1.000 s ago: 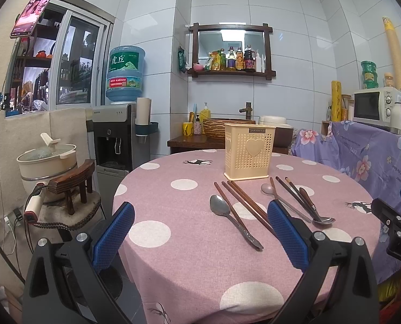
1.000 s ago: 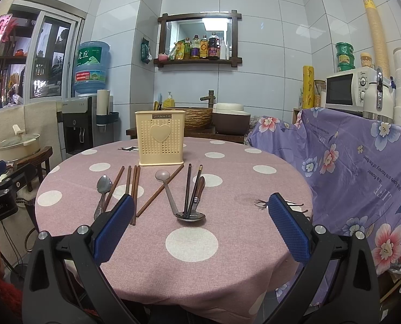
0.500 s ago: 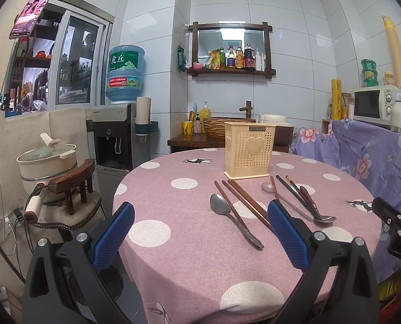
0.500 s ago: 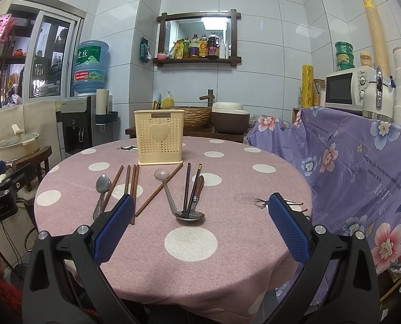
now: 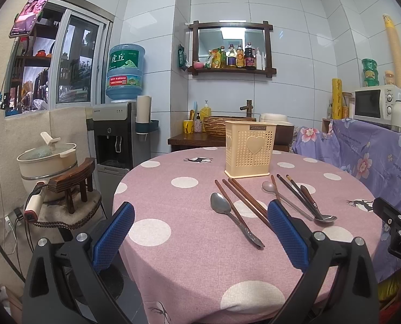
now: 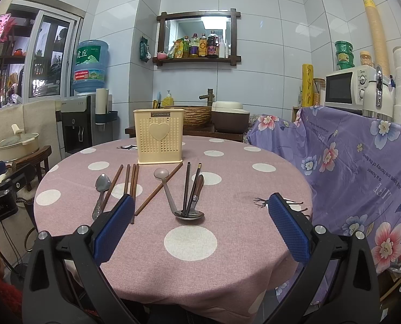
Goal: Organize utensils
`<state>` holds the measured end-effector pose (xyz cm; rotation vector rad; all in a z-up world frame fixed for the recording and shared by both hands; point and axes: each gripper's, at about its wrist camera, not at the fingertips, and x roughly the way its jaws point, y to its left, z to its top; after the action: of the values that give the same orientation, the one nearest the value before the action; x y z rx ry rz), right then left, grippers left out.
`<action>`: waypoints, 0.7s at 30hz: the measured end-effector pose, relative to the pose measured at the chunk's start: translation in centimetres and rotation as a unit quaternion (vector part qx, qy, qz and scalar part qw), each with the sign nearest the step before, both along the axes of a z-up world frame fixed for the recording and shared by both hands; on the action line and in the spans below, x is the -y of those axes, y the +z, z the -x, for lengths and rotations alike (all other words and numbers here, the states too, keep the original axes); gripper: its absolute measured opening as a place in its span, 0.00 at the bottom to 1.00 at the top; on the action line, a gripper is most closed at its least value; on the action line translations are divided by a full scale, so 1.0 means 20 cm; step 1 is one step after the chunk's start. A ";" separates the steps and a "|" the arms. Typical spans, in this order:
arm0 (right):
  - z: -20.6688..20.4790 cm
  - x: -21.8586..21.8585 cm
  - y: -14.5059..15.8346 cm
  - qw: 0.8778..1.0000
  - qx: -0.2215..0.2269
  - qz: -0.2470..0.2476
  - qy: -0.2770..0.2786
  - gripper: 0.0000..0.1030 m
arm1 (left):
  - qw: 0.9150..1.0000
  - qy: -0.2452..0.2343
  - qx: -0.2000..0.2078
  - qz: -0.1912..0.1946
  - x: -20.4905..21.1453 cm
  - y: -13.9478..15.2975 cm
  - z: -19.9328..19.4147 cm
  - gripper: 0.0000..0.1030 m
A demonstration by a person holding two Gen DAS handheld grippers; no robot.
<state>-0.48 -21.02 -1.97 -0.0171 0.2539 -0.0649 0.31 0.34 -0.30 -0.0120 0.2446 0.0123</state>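
Both claws gape wide and empty at the counter's near edge. The right claw (image 6: 200, 224) faces the ladle (image 6: 185, 210) straight ahead, handle running away toward the holder (image 6: 159, 137); the left claw (image 5: 197, 232) is nearer the steel spoon (image 5: 229, 214).

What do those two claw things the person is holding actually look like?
Each claw, left and right, has black plastic arms with silver bolts, and two fingers faced with blue dimpled rubber pads. The left claw's body shows white lettering.
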 end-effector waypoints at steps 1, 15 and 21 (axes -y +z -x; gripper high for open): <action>0.00 0.00 0.00 1.000 0.000 0.000 -0.001 0.95 | 1.000 0.000 0.001 -0.001 0.00 0.00 0.00 0.95; 0.00 0.02 -0.03 1.000 -0.005 -0.002 -0.002 0.95 | 1.000 -0.001 -0.007 -0.001 -0.03 -0.06 -0.01 0.95; 0.00 0.02 -0.03 1.000 -0.006 -0.002 -0.003 0.95 | 1.000 -0.001 -0.007 -0.001 -0.03 -0.05 -0.01 0.95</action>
<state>-0.43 -21.50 -2.58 -0.0135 0.2655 -0.0698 0.59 0.87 -1.39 -0.0101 0.2588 0.0101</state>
